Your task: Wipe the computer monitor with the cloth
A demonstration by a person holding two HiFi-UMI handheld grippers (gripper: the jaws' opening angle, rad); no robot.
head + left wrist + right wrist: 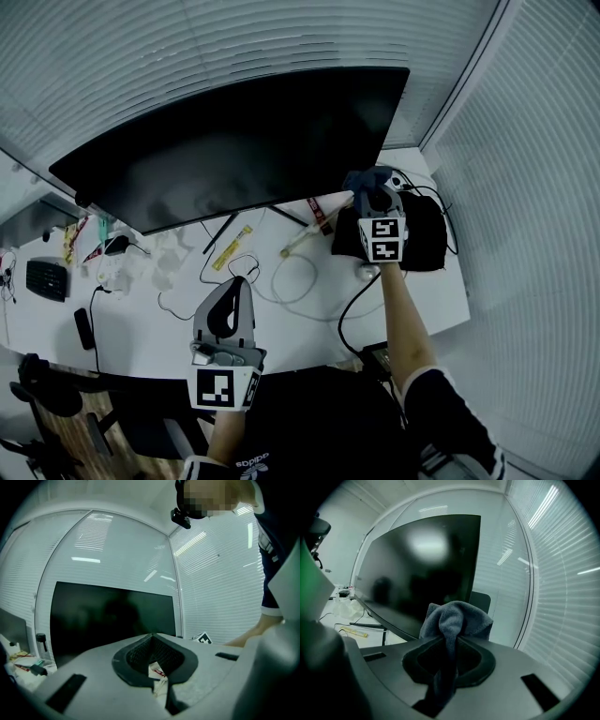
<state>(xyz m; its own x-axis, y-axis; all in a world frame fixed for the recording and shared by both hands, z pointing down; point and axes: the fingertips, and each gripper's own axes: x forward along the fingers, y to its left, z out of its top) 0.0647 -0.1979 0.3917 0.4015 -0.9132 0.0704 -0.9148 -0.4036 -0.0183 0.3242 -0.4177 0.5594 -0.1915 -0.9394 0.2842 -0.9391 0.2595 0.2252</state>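
Right gripper (449, 641) clenched on cloth (459, 613), near the lower corner of the monitor (422, 564). Left gripper (157, 667) closed, empty. Risk: jaw tips scraping screen, or pressure rocking the unsteadied monitor.

We look down on a white desk (436, 295) set into a corner of the room. Closed white blinds (234, 47) cover the wall behind its far edge, and more blinds (539, 187) run along its right edge. Bright strip-light reflections (86, 560) streak the slats. A wood-pattern floor (66, 441) and a black chair (37, 394) show beyond the desk's near left corner.
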